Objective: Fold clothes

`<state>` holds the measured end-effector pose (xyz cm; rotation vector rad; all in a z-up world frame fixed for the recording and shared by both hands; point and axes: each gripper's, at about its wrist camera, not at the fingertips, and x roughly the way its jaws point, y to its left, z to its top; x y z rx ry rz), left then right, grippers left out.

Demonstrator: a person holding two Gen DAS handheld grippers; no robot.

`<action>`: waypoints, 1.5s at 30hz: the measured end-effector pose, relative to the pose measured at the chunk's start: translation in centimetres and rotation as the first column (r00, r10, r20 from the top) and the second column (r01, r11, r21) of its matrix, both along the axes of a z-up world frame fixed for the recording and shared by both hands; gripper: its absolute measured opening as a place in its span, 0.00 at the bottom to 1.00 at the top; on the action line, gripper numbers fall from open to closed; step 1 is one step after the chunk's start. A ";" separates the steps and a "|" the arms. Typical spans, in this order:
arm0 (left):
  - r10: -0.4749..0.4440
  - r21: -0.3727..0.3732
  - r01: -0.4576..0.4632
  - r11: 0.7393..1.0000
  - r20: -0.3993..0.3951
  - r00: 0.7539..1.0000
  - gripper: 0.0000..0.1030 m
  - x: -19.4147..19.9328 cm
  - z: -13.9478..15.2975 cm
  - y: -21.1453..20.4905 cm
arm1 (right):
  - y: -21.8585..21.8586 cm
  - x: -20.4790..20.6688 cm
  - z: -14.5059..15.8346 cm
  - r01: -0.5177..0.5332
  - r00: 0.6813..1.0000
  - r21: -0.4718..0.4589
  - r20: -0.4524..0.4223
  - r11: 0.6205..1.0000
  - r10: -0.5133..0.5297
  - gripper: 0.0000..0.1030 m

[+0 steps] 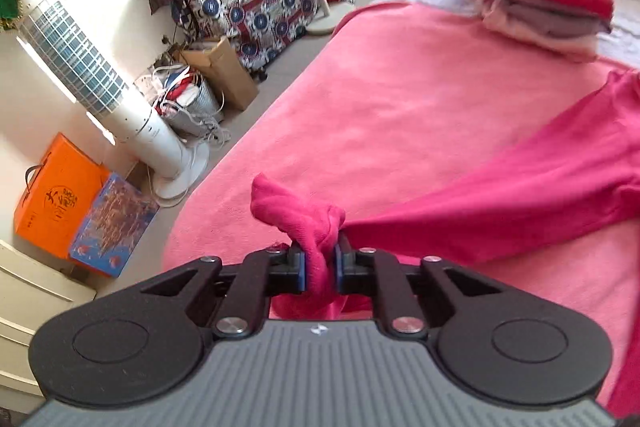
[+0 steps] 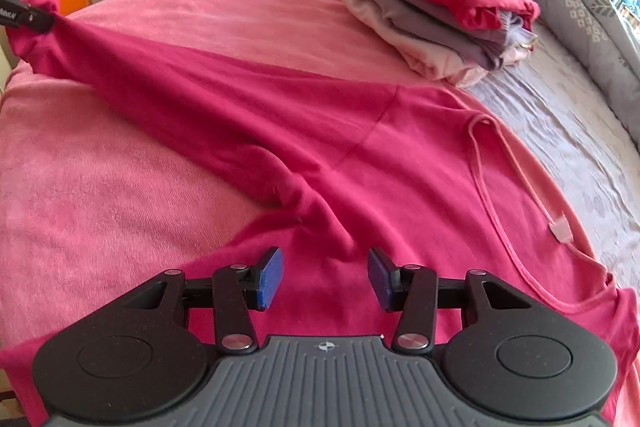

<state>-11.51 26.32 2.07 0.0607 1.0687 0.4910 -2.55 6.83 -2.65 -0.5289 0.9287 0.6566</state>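
A magenta long-sleeved shirt (image 2: 360, 147) lies spread on the pink blanket (image 2: 100, 195), its neckline toward the right. One sleeve (image 1: 520, 195) is pulled out straight to the left. My left gripper (image 1: 320, 267) is shut on the bunched cuff of that sleeve, held a little above the blanket; its black tip with the cuff also shows at the far left of the right wrist view as the left gripper (image 2: 28, 17). My right gripper (image 2: 326, 277) is open, hovering low over the shirt's body with nothing between its blue pads (image 2: 270, 279).
A stack of folded clothes (image 2: 440, 27), magenta on top of grey and pale pink, sits at the far side of the bed. A grey quilt (image 2: 580, 7) lies along the right. Left of the bed stand a tower fan (image 1: 100, 75), an orange box (image 1: 52, 199) and bags.
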 end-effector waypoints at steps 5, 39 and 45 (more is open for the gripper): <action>0.021 0.056 -0.019 0.998 -0.043 0.999 0.25 0.4 -1.1 2.1 | 1.1 1.8 0.5 0.037 0.999 0.041 0.011 0.998 -0.037 0.47; 0.156 0.065 -0.153 0.986 -0.047 0.987 0.57 -0.7 -3.1 5.1 | -2.6 23.5 -5.0 0.603 0.791 0.272 -0.088 0.750 -0.605 0.04; 0.196 0.107 -0.192 0.976 -0.029 0.980 0.62 -2.5 -0.8 6.2 | -0.8 22.0 -3.4 0.538 0.832 0.205 0.025 0.818 -0.554 0.22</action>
